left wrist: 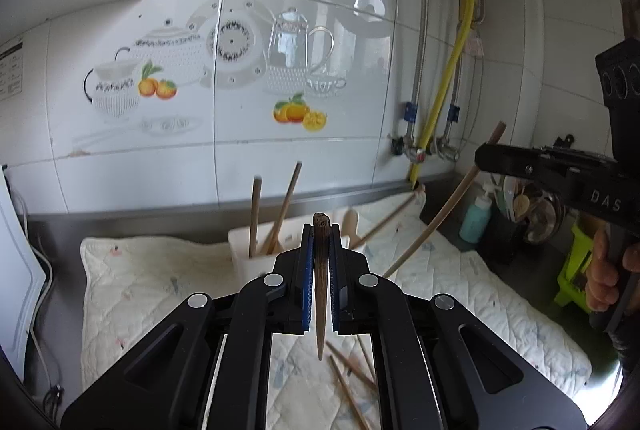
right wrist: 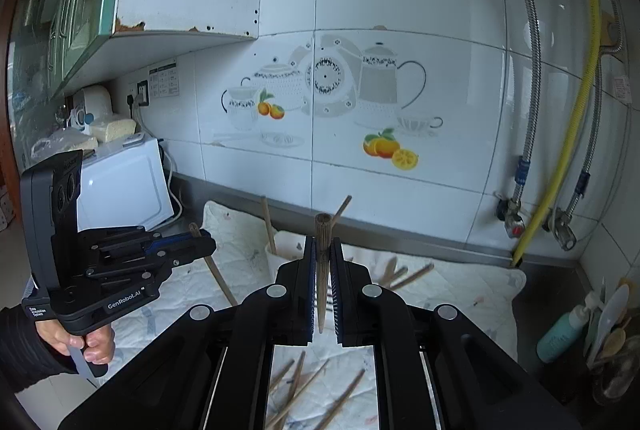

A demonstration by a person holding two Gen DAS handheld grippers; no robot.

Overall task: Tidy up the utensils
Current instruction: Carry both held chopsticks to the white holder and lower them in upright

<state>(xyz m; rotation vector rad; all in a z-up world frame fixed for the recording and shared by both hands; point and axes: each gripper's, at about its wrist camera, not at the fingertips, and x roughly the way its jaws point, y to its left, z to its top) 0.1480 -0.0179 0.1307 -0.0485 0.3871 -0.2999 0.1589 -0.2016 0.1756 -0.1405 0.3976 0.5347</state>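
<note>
- Quilt [left wrist: 460, 290] covers the counter, likely as padding under loose chopsticks [right wrist: 296, 386].
- Holder [left wrist: 248, 250], white, stands mid-quilt with 2 sticks in it; that is probably where the rest belong.
- Left gripper [left wrist: 320, 266] is clamped on 1 dark chopstick [left wrist: 320, 294], raised above the quilt.
- Right gripper [right wrist: 322, 282] pinches 1 pale chopstick [right wrist: 322, 270] likewise.
- Only the right view shows the microwave [right wrist: 124, 182]; only the left shows the pale stick's full length.

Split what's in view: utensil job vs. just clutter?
Job:
left tongs, shut on dark chopstick
right tongs, shut on pale chopstick
white holder
loose chopsticks on quilted cloth

Clutter:
teal bottle
microwave
yellow hose
</note>
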